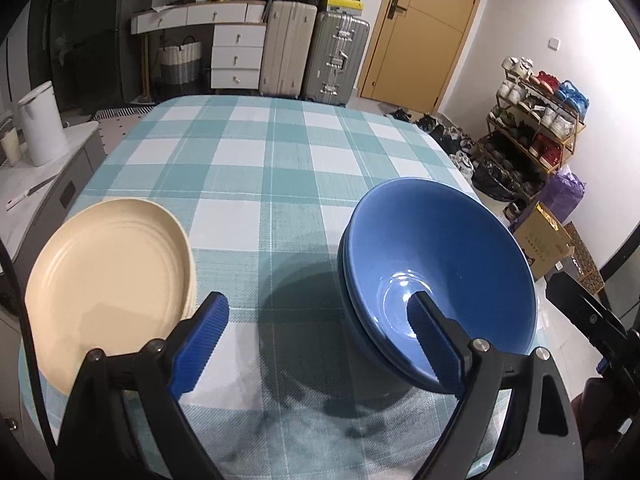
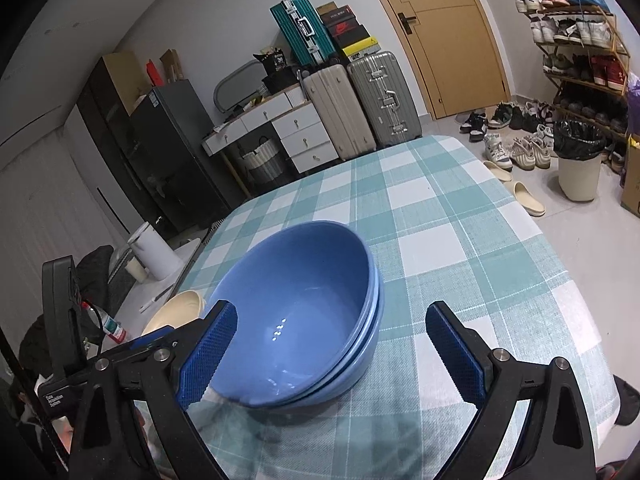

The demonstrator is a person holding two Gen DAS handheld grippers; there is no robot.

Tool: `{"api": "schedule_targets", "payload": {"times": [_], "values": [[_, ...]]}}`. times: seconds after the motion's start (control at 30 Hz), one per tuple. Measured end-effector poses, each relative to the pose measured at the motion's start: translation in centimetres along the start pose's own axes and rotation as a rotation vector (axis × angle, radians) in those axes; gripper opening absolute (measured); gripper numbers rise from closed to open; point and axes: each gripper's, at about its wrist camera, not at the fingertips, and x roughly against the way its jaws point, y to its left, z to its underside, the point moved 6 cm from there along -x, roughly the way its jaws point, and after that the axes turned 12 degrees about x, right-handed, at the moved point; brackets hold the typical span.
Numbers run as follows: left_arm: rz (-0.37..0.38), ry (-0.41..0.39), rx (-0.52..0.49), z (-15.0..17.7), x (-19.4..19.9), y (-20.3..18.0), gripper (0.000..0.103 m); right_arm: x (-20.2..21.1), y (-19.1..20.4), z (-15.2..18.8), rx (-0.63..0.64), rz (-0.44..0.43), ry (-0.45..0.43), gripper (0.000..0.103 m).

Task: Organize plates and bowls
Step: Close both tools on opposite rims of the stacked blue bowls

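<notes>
Across the checked teal-and-white tablecloth (image 1: 248, 184), bare cloth ran from the blue bowls (image 1: 436, 276) to the far edge, beyond which stood suitcases (image 2: 360, 108) and a shoe rack (image 2: 580, 56). Those bowls sat nested near the front edge, with cream plates (image 1: 108, 280) stacked well left of them. Both the left gripper (image 1: 316, 340) and right gripper (image 2: 332, 356) stood wide, holding nothing. Small white writing on the left gripper's body was too blurred to read.
</notes>
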Motion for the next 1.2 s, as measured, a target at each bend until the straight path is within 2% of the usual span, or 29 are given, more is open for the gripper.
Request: {"api": "schedule_targets", "payload": {"times": [0.2, 0.4, 0.7, 0.93, 1.0, 1.07, 1.13, 1.2], "values": [[0.019, 0.08, 0.002, -0.3, -2.0, -0.6, 0.091, -2.0, -1.2, -0.6, -0.021, -0.011, 0.051, 0.097], [0.038, 0.178, 0.023, -0.3, -4.4, -1.0, 0.091, -4.6, -2.7, -0.7, -0.076, -0.038, 0.141, 0.097], [0.048, 0.276, 0.046, 0.4, -6.8, -1.1, 0.091, -8.4, -3.4, 0.1, -0.124, -0.099, 0.245, 0.097], [0.077, 0.312, 0.076, 0.7, -7.7, -0.9, 0.091, -10.1, -3.4, 0.5, -0.129, -0.11, 0.292, 0.097], [0.088, 0.325, 0.083, 0.8, -7.8, -1.0, 0.091, -10.4, -3.4, 0.8, -0.142, -0.114, 0.316, 0.092], [0.091, 0.328, 0.083, 0.8, -8.0, -1.1, 0.091, -10.9, -3.5, 1.1, -0.158, -0.116, 0.345, 0.078], [0.101, 0.332, 0.081, 0.7, -8.1, -1.3, 0.091, -11.6, -3.7, 1.7, -0.177, -0.121, 0.387, 0.073], [0.111, 0.345, 0.084, 0.7, -8.3, -1.4, 0.091, -11.8, -3.7, 1.8, -0.197, -0.142, 0.391, 0.072]]}}
